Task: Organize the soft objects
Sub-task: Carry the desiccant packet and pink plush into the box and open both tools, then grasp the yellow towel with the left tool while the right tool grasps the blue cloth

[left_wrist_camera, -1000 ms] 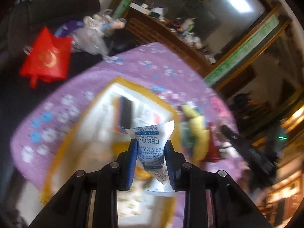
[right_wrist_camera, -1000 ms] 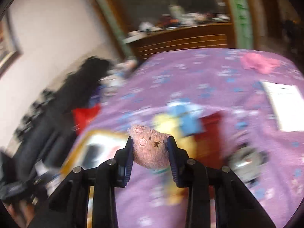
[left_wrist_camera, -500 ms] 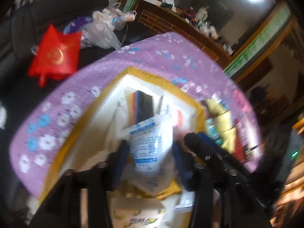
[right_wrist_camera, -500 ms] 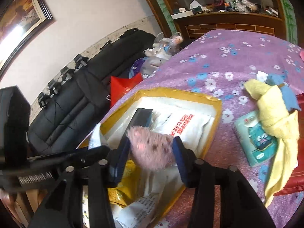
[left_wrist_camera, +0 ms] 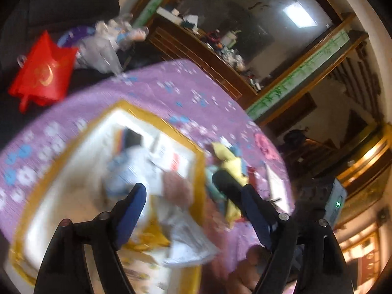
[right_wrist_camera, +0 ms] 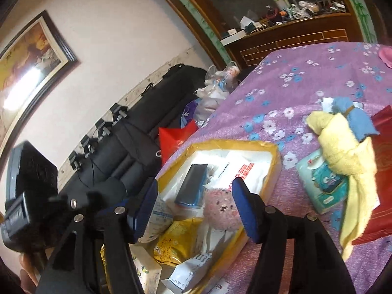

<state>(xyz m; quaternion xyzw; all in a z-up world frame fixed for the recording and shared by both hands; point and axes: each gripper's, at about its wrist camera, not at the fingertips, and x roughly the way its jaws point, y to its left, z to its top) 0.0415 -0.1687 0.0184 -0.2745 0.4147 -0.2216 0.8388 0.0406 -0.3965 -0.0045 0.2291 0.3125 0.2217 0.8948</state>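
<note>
One pink plush toy (right_wrist_camera: 220,212) in one yellow-rimmed box (right_wrist_camera: 274,169), one yellow towel (right_wrist_camera: 348,152) beside

Both grippers' fingers (left_wrist_camera: 129,216) (right_wrist_camera: 245,208) opening, apart.

A framed painting (right_wrist_camera: 31,56) hangs at upper left on a pale wall, above a black sofa (right_wrist_camera: 137,132) strewn with clear plastic bags (right_wrist_camera: 215,85). A red bag (left_wrist_camera: 44,73) with a gold emblem sits at the sofa's edge. At upper right, a dark wooden sideboard (right_wrist_camera: 294,39) carries cluttered bottles and boxes. A ceiling light (left_wrist_camera: 300,16) glows overhead.
</note>
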